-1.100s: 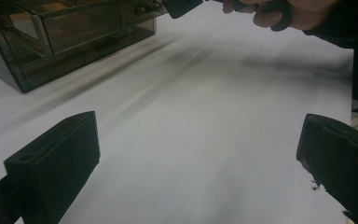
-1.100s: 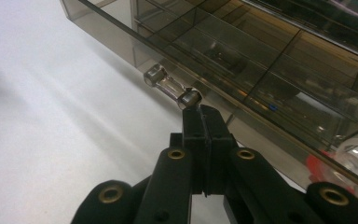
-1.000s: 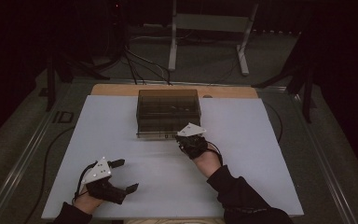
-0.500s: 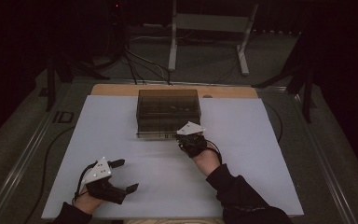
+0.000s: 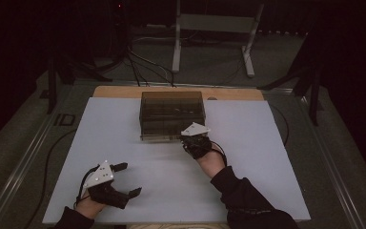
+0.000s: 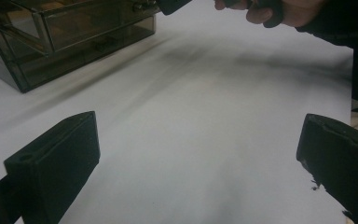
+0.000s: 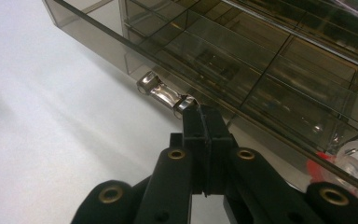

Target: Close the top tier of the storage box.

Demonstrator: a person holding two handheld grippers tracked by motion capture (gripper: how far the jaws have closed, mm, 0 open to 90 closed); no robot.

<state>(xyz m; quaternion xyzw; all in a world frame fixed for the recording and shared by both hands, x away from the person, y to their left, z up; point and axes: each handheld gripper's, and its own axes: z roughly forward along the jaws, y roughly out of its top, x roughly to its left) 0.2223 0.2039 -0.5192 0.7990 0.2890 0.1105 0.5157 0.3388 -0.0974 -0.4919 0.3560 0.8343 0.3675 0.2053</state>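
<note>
I had the right gripper (image 7: 204, 122) closed at the drawer's metal handle (image 7: 164, 94), centre frame — next, a straight pull; left gripper (image 6: 200, 154) sat open.

A smoky, transparent plastic drawer box (image 5: 172, 114) is standing upright at the far middle of the white table, its front facing the person. Its clear walls are showing several stacked drawers divided into compartments. A small shiny metal handle (image 7: 164, 94) is sticking out from the lower drawer front. Red and white small items (image 7: 342, 163) are lying inside one drawer compartment.
</note>
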